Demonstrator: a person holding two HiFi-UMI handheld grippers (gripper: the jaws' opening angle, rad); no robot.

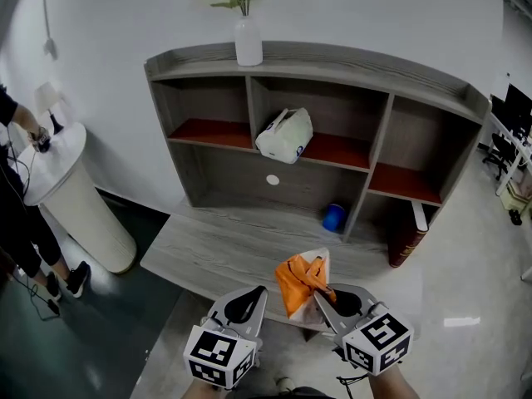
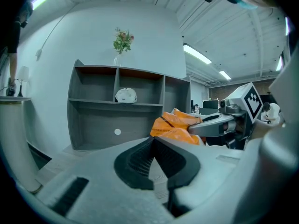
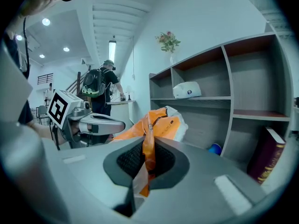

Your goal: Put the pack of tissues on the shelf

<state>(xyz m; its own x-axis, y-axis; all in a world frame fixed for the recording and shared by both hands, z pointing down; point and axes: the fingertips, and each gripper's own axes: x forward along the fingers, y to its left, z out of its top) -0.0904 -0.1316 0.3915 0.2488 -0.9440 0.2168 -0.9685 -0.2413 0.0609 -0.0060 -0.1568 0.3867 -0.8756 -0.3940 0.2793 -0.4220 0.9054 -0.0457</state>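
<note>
We hold the right tongs (image 1: 322, 291) clamped on a fold of the orange wrapper of the pack of tissues (image 1: 304, 283); in the right gripper view the wrapper runs as a thin strip between the two pads, which press it from both sides. The pack stands out just ahead of the right tongs' tips, over the front edge of the shelf's (image 1: 380, 140) low board, and we cannot tell if it rests on the board. The left tongs (image 1: 259, 293) are just beside it, on its left, with jaws together and nothing between them. Well ahead of both tongs, in the middle upper compartment, lies a white pack (image 1: 285, 135). Ahead of the right tongs, lower, is a blue ball (image 1: 334, 217), and to its right leans a dark red book (image 1: 407, 238).
</note>
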